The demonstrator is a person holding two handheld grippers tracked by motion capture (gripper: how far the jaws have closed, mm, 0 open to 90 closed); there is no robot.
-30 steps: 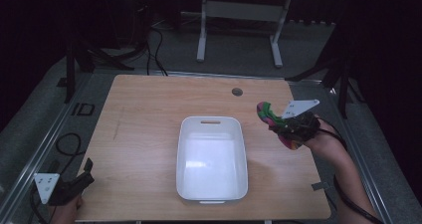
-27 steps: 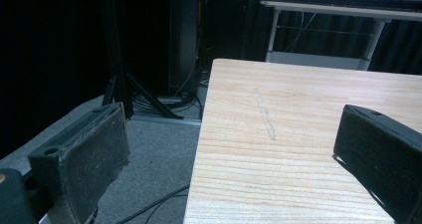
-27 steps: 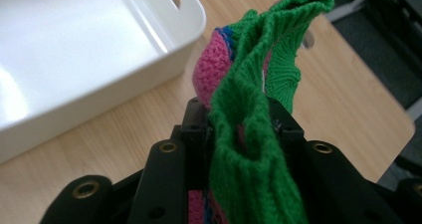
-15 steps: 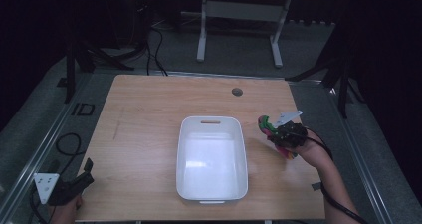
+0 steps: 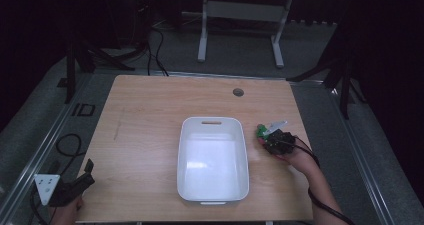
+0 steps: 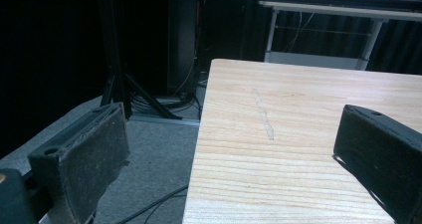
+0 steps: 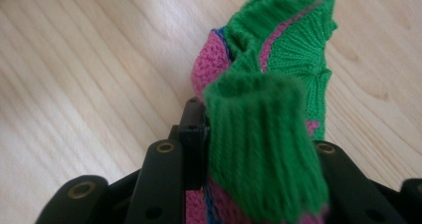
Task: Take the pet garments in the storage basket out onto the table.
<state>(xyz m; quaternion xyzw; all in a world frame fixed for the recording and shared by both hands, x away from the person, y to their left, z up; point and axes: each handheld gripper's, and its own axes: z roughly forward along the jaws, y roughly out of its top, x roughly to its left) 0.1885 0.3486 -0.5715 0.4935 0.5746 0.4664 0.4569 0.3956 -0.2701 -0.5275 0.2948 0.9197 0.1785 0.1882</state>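
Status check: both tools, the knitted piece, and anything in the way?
Right tool shut on green-pink knit, beside white bin. Left tool open at table corner. Nothing in the way.

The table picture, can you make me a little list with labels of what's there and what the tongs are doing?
surface: light wooden table
middle: white rectangular plastic tub, nothing visible inside
right tongs: shut on green and pink knitted sock, low over the wood beside the tub's right wall
left tongs: open, holding nothing, at the table's near left corner
sock in tub: no
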